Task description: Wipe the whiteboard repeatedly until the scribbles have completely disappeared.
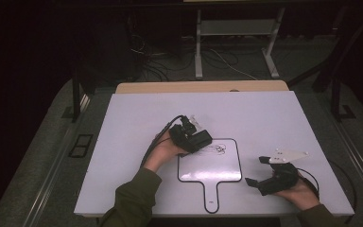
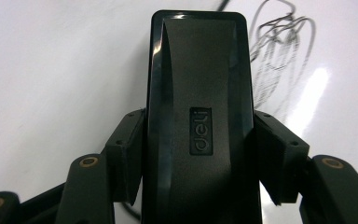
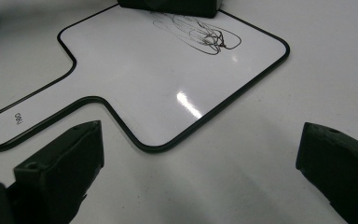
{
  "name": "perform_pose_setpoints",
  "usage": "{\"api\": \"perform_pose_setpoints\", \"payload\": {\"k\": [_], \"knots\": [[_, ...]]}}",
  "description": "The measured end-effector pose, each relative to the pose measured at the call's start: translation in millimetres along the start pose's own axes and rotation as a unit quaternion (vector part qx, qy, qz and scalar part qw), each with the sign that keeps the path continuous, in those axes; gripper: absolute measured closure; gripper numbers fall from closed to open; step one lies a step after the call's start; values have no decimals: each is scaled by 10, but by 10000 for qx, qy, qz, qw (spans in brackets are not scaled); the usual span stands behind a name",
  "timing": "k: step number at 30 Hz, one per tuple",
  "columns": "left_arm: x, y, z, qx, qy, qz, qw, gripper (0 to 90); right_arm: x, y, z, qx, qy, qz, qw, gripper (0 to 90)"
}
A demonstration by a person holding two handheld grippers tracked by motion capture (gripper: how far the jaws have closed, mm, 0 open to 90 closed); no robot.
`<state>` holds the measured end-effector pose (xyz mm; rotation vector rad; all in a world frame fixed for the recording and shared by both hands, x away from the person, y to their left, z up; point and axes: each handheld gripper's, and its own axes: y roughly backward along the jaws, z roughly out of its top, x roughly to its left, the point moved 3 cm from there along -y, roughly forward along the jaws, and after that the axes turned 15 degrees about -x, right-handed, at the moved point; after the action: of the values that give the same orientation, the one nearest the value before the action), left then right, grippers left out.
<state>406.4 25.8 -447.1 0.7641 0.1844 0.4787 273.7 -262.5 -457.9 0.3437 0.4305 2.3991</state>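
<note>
You worked at a white table (image 1: pixel 274 118) in a dark room; behind it stood a light metal frame (image 1: pixel 236 38) over tangled floor cables (image 1: pixel 151 61).

- The black eraser (image 2: pixel 198 126) runs off the bottom edge of the left gripper view, so its near end is cut off.
- In the right gripper view it is cut by the top edge, just beyond the scribble (image 3: pixel 200 35).
- The eraser covers the small whiteboard (image 1: pixel 217 165) beneath it.

Room dim beyond the evenly lit table (image 1: pixel 132 123). Overhead light leaves glare patches on the whiteboard (image 3: pixel 186 102). Near claw parts are soft, out of focus.
</note>
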Motion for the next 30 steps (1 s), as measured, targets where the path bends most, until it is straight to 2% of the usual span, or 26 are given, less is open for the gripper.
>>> {"api": "perform_pose_setpoints", "payload": {"k": [1, 4, 8, 9, 10, 17, 21, 30], "knots": [[23, 7, -7, -15, -12, 17, 10000, 389, 0, 0, 0, 0, 0, 0, 10000, 0], [32, 15, -32, -67, 170, 54, 9998, 389, 1, -2, 1, 1, 0, 5, 10000, 0], [21, 8, -11, -6, -23, 22, 10000, 389, 4, -4, 0, 3, -7, 6, 10000, 0], [-2, 6, -8, 21, 38, 19, 10000, 389, 4, -5, 0, 1, -5, 3, 10000, 0], [-1, 2, 1, 42, -91, -14, 9999, 389, 5, -5, 1, 2, -5, 2, 10000, 0], [-117, -42, 51, 95, -223, -168, 9996, 389, 8, -5, 2, 1, -12, -3, 10000, 0], [-199, -80, 79, 18, -209, -215, 9995, 389, 7, -8, 0, 4, -4, -2, 10000, 0], [-389, -157, 164, 31, -533, -456, 9975, 389, 9, -9, 1, 3, -5, -4, 10000, 0]]}}
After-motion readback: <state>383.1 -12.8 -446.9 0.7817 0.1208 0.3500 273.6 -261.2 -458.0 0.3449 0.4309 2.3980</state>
